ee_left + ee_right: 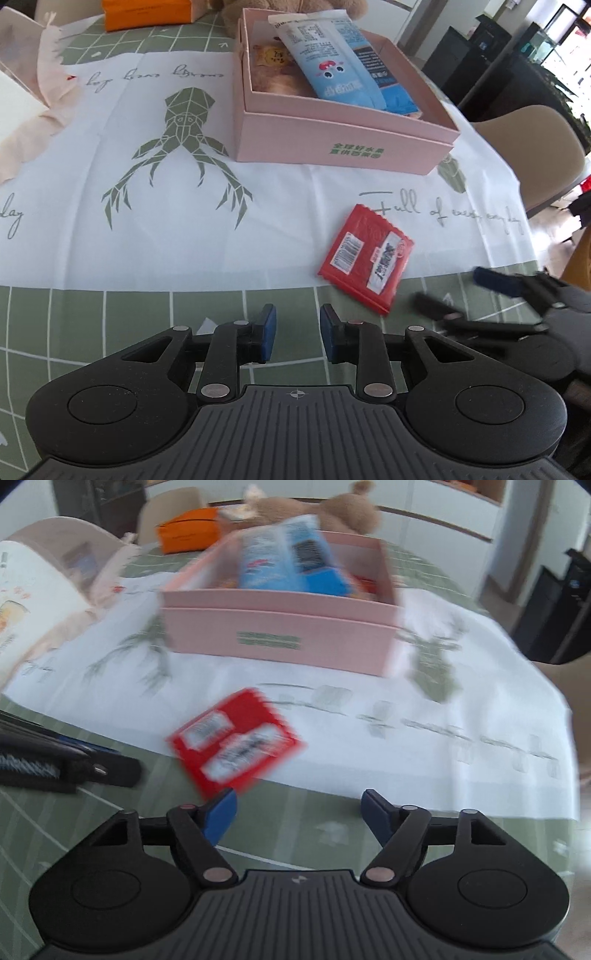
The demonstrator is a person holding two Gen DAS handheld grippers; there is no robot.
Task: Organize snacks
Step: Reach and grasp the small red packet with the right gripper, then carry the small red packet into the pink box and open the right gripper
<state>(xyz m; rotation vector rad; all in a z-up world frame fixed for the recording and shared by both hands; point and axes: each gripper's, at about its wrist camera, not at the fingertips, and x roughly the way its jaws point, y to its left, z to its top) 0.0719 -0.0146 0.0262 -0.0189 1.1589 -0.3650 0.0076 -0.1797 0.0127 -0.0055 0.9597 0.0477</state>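
Observation:
A red snack packet [365, 258] lies flat on the tablecloth, label side up, also in the blurred right wrist view [236, 742]. Behind it stands an open pink box [332, 144] [277, 635] holding blue snack packs [328, 55] [284, 557] and other snacks. My left gripper [297, 332] hovers over the green checked cloth, left of and nearer than the packet, jaws a narrow gap apart with nothing between them. My right gripper [299, 808] stands wide open and empty, with the packet just ahead of its left fingertip. In the left wrist view it [458, 291] sits right of the packet.
An orange box [147, 14] [184, 531] and a brown plush toy [332, 509] sit behind the pink box. Pink paper [48, 85] and a white bag [22, 602] lie at the left. A beige chair [535, 147] stands past the table's right edge.

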